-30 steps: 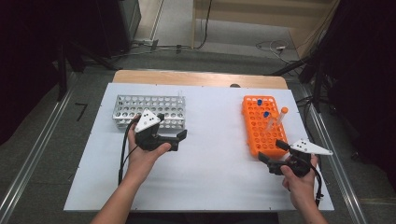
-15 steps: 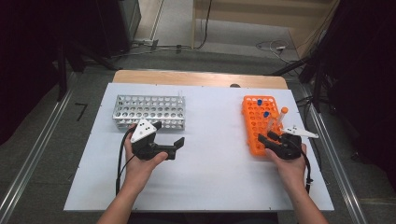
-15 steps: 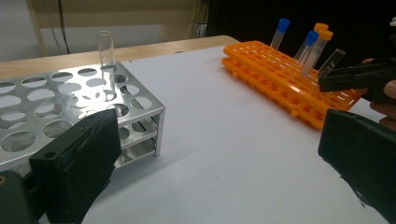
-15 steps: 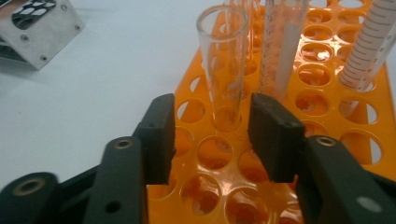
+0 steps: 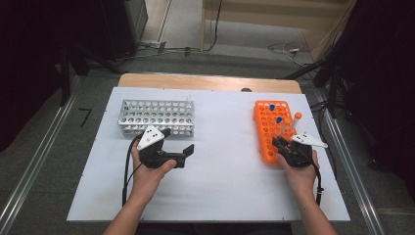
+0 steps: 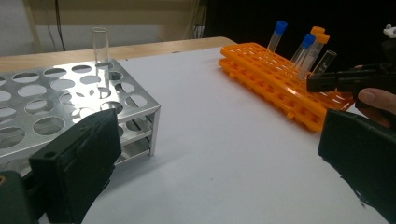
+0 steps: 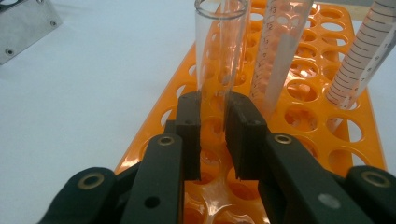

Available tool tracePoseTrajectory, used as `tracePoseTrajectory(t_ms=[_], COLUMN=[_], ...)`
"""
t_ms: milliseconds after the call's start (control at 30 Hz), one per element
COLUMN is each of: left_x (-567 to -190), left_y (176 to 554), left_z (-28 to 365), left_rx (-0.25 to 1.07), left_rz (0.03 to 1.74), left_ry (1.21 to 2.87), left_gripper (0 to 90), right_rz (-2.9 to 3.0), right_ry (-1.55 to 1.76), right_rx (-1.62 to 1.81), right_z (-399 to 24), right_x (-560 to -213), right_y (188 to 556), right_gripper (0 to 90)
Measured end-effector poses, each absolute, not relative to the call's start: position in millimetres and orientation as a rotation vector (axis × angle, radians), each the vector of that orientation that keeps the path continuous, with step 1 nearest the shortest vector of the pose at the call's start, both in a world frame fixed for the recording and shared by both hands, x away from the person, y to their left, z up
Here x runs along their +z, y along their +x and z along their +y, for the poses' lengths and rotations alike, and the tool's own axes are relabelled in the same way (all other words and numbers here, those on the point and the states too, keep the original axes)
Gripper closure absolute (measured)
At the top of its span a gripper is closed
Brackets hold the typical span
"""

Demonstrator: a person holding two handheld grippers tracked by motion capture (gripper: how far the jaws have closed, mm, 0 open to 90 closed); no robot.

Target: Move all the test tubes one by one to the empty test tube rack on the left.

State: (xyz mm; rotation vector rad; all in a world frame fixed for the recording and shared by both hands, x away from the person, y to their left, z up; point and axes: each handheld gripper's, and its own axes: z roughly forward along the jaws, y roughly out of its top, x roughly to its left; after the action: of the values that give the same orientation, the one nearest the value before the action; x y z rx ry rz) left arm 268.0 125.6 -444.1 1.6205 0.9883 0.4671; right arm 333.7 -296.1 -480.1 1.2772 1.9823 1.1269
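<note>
Both right claw jaws just closed on glass tube.

Even overhead light, dark surroundings; soft focus, close fingers blurred.

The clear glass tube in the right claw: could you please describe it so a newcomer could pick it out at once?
Find the orange plastic rack on the white table's right side. At its near end, the right claw is shut on a clear, uncapped glass tube standing in the rack. The neighbouring tubes carry printed scales or coloured caps; this one is bare and open-topped.
</note>
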Motion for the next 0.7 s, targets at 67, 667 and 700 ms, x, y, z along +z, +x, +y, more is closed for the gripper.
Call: tracePoseTrajectory(t_ms=[67,667,700], left_x=[-444,-441,-440], left_y=[268,266,266], left_z=[125,120,119], left_rx=[0.464,0.427,0.423], left_rz=[0.982,0.937,0.932], left_ry=[1.625,1.636,1.639], left_gripper=[0.0,0.5,0.5], right_rz=[1.985,1.997,2.013], right_ry=[1.281,1.168,1.160], right_rx=[1.140,1.290,1.303], right_z=[-298,-294,-291], right_x=[-479,-442,-442], right_y=[334,316,315], right_gripper=[74.2,74.2,74.2])
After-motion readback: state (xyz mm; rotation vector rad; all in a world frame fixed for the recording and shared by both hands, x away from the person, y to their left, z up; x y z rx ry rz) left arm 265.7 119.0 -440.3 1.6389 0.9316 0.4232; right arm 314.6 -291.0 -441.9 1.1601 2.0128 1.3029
